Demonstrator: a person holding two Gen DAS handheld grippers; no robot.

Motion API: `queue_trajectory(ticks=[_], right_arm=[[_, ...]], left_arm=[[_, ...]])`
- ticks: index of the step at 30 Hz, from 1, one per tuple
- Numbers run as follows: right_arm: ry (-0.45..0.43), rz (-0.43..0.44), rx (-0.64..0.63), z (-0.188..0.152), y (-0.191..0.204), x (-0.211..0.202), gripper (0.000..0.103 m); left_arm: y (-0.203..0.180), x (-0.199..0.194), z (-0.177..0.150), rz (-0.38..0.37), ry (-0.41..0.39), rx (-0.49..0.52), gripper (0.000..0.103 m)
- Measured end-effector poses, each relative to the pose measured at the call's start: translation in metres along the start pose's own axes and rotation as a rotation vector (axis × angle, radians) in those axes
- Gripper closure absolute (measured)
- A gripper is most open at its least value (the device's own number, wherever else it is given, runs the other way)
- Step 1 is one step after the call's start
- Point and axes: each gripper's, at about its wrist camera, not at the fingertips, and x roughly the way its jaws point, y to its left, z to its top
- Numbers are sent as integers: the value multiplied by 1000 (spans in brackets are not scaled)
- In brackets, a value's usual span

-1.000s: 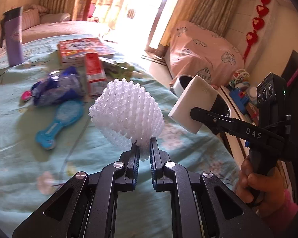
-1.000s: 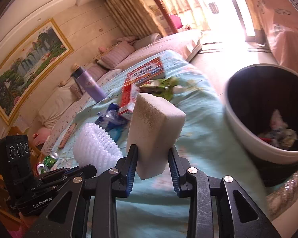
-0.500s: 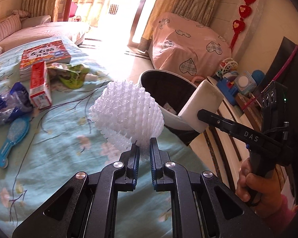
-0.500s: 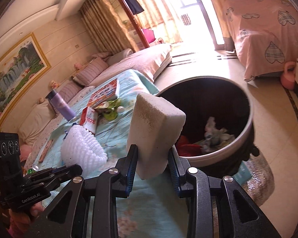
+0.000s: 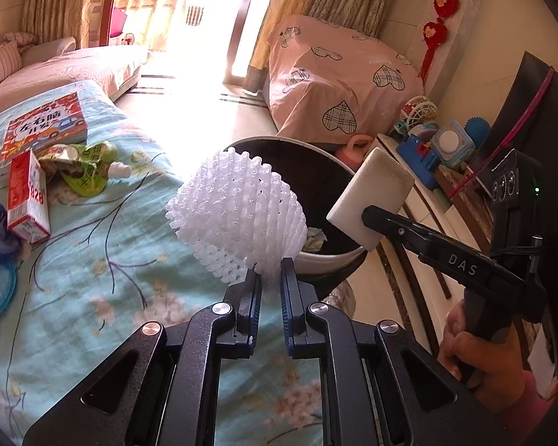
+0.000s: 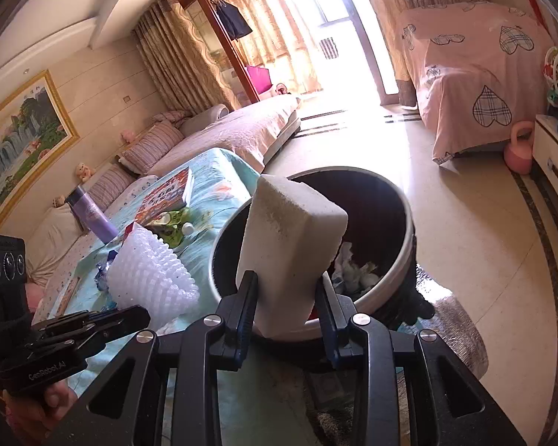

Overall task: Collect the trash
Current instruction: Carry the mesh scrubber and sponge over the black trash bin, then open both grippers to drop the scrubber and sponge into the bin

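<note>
1. the waste bin (image 6: 398,290) stands on the floor just beside the table's edge and already has crumpled paper and other scraps at its bottom, so part of the collecting looks done.
2. two more pieces are on their way: a white foam fruit net (image 5: 238,215) and a white foam block (image 6: 290,256), both held in the air near the bin's mouth, neither dropped in yet.
3. left on the teal floral tablecloth (image 5: 93,297): a crumpled green wrapper (image 5: 82,167), a red and white carton (image 5: 28,197) and a blue crinkled bag at the left edge. the picture book, purple bottle and blue brush look like keepers, as a guess.
4. the left gripper (image 5: 271,282) has its fingers nearly together, pinching the lower edge of the fruit net, which stands up above the tips.
5. the right gripper (image 6: 286,297) has its fingers partly apart, clamped on the two sides of the foam block, which sits upright between them in front of the bin's opening.
6. my judgement: roughly midway; releasing both over the bin comes next.
</note>
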Motion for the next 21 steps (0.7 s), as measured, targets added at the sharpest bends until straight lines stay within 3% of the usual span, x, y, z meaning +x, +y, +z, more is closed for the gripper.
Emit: queue_trajectory(ticks=[21], right_arm=[[54, -44, -48, 20, -16, 22, 69]], left_arm=[[-13, 50, 37, 29, 53, 16, 94]])
